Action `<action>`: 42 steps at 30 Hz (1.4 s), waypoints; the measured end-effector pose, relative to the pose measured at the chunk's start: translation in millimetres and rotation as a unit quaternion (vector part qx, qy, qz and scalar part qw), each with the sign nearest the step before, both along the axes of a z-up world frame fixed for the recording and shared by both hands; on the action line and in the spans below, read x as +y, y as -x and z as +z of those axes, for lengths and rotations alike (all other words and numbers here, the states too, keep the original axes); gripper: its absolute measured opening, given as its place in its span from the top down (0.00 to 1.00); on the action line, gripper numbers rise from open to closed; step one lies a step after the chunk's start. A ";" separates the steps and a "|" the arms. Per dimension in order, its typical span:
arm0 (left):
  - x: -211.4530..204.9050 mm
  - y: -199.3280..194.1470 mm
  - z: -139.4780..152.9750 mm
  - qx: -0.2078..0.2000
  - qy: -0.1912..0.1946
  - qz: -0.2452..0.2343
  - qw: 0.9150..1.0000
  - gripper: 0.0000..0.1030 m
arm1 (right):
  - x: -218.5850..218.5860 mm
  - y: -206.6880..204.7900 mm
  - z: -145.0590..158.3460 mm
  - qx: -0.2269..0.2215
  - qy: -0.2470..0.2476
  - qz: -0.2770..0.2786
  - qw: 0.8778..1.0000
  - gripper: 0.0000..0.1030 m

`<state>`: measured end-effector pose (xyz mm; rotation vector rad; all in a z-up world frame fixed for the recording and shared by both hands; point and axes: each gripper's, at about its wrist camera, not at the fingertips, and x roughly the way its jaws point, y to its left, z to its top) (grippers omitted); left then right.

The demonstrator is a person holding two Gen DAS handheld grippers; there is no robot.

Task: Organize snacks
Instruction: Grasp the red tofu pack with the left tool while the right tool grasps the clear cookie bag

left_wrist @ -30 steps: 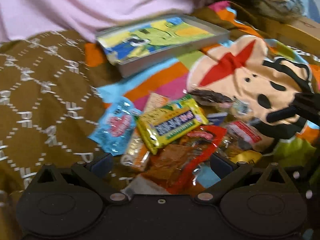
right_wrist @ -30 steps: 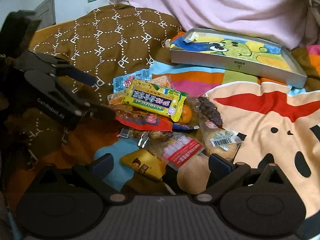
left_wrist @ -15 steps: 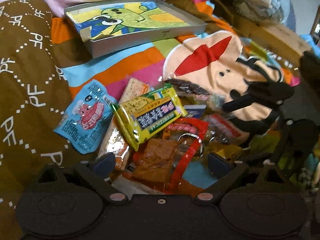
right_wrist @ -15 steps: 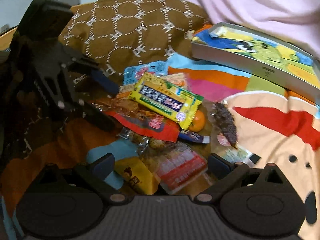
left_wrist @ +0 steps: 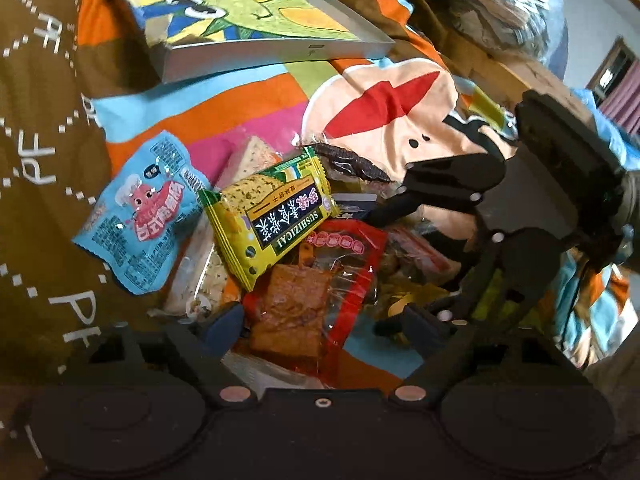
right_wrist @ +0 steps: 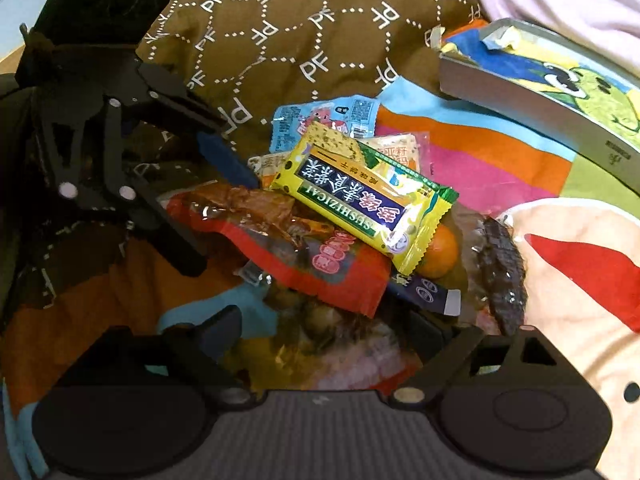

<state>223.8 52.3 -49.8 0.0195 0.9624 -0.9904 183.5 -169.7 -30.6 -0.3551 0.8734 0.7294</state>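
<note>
We read SUSHIZICAI in white capitals on the dark label of the yellow pack (left_wrist: 272, 216), with a row of Chinese characters above it that we cannot make out. This pack lies on top of the snack pile (right_wrist: 340, 248), which rests on a colourful blanket (left_wrist: 248, 112). In the left wrist view its long axis runs from lower left to upper right, the green crimped end pointing up and right; in the right wrist view the writing reads upside down.

Left of it in the left wrist view lies a blue pack (left_wrist: 140, 216) with a pink cartoon figure and red characters, partly on the brown cover (right_wrist: 280, 32) printed over and over with PF. Under the yellow pack sits a red pack (left_wrist: 316, 292) with a clear window showing brown slabs. A dark bar (right_wrist: 502, 272) in clear wrap lies at the pile's right edge in the right wrist view, and a small navy sachet (right_wrist: 424, 292) and an orange (right_wrist: 438, 252) peep from beneath the yellow pack.

Behind the pile stands a grey box (left_wrist: 280, 50) with a green cartoon creature on its top; small print on its side is too tiny to read.

Our left gripper (left_wrist: 320, 324) has just been closing; its jaws still stand apart, with the red pack between them, unpressed. Our right gripper (right_wrist: 320, 332) has likewise been closing, jaws apart over blurred wrappers, holding nothing.
</note>
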 end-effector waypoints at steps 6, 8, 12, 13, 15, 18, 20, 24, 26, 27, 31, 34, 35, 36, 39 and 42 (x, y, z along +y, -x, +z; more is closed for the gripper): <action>-3.4 -2.0 -1.5 0.007 -0.035 0.017 0.999 0.37 | 3.1 1.6 -0.3 -0.002 0.005 0.000 1.000 0.23; -4.3 -0.4 -1.5 0.009 -0.040 0.021 0.999 0.37 | 3.2 8.4 1.9 -0.013 0.009 0.001 1.000 0.24; -9.0 9.7 3.4 0.010 -0.060 0.028 0.998 0.38 | -3.1 19.3 7.2 -0.014 0.005 -0.009 1.000 0.34; -10.3 12.4 4.1 0.011 -0.066 0.034 0.997 0.38 | -5.7 23.4 8.2 -0.015 0.004 -0.013 1.000 0.36; -11.3 17.0 5.8 0.020 -0.073 0.044 0.996 0.39 | -10.0 30.7 11.0 -0.015 -0.002 -0.023 1.000 0.37; -9.9 25.7 7.5 0.040 -0.076 0.056 0.995 0.38 | -14.7 42.4 15.3 -0.009 -0.016 -0.027 0.999 0.36; -9.0 30.0 6.8 0.043 -0.075 0.059 0.995 0.38 | -14.4 46.9 17.1 -0.001 -0.019 -0.019 1.000 0.34; -10.0 27.9 3.6 0.039 -0.075 0.054 0.995 0.28 | -11.5 44.6 19.7 -0.002 -0.024 -0.013 1.000 0.29; -11.3 23.9 0.6 0.042 -0.076 0.046 0.995 0.22 | -10.2 37.8 20.3 -0.002 -0.033 -0.020 0.999 0.23; -12.2 21.8 -1.2 0.042 -0.077 0.045 0.995 0.21 | -9.1 35.2 19.8 -0.002 -0.036 -0.021 0.999 0.23; -12.9 13.1 -7.7 0.050 -0.082 0.045 0.994 0.20 | 2.0 28.0 12.5 -0.007 -0.021 -0.012 1.000 0.24; -12.1 11.8 -7.8 0.053 -0.080 0.046 0.994 0.23 | 9.6 32.2 8.6 -0.019 -0.002 -0.007 1.000 0.36; -12.4 12.4 -7.5 0.053 -0.081 0.044 0.994 0.26 | 12.0 34.1 8.9 -0.021 0.000 -0.006 1.000 0.39; -13.2 13.5 -7.4 0.053 -0.082 0.041 0.994 0.28 | 14.3 36.6 9.3 -0.023 0.003 -0.008 1.000 0.40; -16.6 19.8 -7.0 0.047 -0.088 0.031 0.995 0.39 | 22.9 43.1 8.7 -0.032 0.028 -0.010 0.999 0.41; -21.2 27.4 -7.6 0.042 -0.096 0.029 0.994 0.43 | 26.8 48.6 9.9 -0.032 0.048 -0.021 0.998 0.43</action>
